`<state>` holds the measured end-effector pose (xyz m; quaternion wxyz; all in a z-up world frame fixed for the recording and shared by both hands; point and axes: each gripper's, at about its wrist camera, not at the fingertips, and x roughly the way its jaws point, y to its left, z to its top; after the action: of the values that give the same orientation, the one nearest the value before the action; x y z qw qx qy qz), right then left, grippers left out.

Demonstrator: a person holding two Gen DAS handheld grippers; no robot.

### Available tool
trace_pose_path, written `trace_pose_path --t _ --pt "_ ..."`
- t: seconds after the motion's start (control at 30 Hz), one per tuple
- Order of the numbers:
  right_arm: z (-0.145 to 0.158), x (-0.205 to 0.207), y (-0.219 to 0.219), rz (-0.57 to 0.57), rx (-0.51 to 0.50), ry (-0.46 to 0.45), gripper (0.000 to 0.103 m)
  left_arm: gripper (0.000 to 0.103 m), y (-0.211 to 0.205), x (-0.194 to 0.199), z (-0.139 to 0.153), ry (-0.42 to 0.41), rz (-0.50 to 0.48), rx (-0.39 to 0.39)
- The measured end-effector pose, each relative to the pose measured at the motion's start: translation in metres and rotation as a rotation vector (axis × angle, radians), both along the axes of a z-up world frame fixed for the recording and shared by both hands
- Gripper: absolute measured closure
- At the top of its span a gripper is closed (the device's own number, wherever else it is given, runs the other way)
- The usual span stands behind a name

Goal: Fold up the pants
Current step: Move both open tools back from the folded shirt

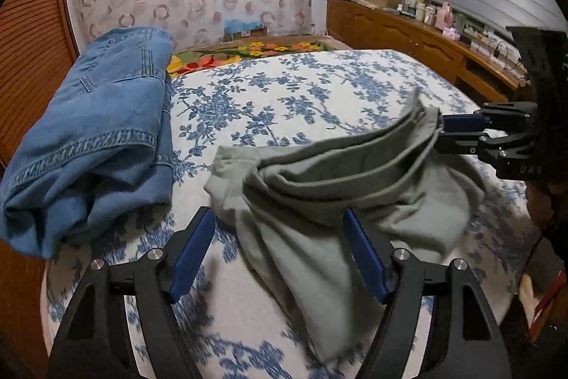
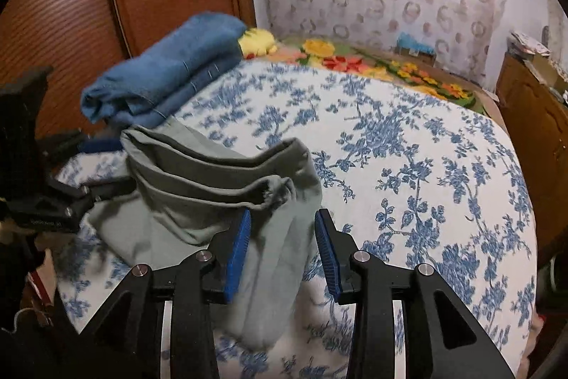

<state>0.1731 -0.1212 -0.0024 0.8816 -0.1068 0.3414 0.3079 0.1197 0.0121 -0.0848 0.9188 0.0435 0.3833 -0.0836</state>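
Lying at the bed's left edge, the folded blue denim jeans point(image 1: 96, 130) sit close to the grey-green cotton pants point(image 1: 319, 194) heaped on the blue-flowered white bedspread point(image 1: 284, 95). Both the left hand-held gripper point(image 1: 280, 254) and right hand-held gripper point(image 2: 282, 254) stand open, gripping nothing, cloth loose between their pads. Unheld, the raised folds could slump and undo the fold.

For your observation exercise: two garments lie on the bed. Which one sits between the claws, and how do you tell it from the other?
The grey-green pants, loosely bunched mid-bed between both claws. The blue denim pair lies folded at the bed's edge, beside the wooden panel.
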Motion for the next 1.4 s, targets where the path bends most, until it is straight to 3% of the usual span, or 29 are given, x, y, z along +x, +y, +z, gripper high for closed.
trace_pose_path --t 0.3,0.4,0.47,0.53,0.77,1.03,1.1,1.17,1.4 --pt "-0.001 0.029 0.019 0.066 -0.016 0.026 0.064 0.028 0.002 0.015 0.002 0.004 -0.003 0.001" --pt "-0.007 0.045 0.02 0.068 -0.006 0.068 0.076 0.028 0.003 0.016 0.001 0.007 -0.002 -0.007" --pt "-0.01 0.055 0.018 0.077 0.028 0.102 0.092 0.028 0.004 0.02 0.0 0.014 0.004 -0.003" --pt "-0.009 0.058 0.016 0.084 0.056 0.11 0.096 0.028 0.004 0.022 -0.001 0.017 0.006 0.0" --pt "0.005 0.05 0.001 -0.058 0.117 -0.036 0.1 0.028 0.01 0.025 0.004 0.001 0.044 -0.009" --pt "0.003 0.043 0.006 -0.065 0.076 -0.043 0.1 0.028 0.011 0.001 0.012 -0.029 0.033 -0.056" --pt "0.01 0.035 0.001 -0.074 0.072 -0.048 0.092 0.028 0.01 -0.004 0.014 -0.032 0.029 -0.063" --pt "0.013 0.024 -0.006 -0.076 0.071 -0.057 0.075 0.028 0.01 -0.011 0.014 -0.033 0.027 -0.063" --pt "0.015 -0.026 -0.029 -0.049 0.081 -0.04 0.07 0.028 0.006 -0.036 0.013 -0.037 0.01 -0.078"
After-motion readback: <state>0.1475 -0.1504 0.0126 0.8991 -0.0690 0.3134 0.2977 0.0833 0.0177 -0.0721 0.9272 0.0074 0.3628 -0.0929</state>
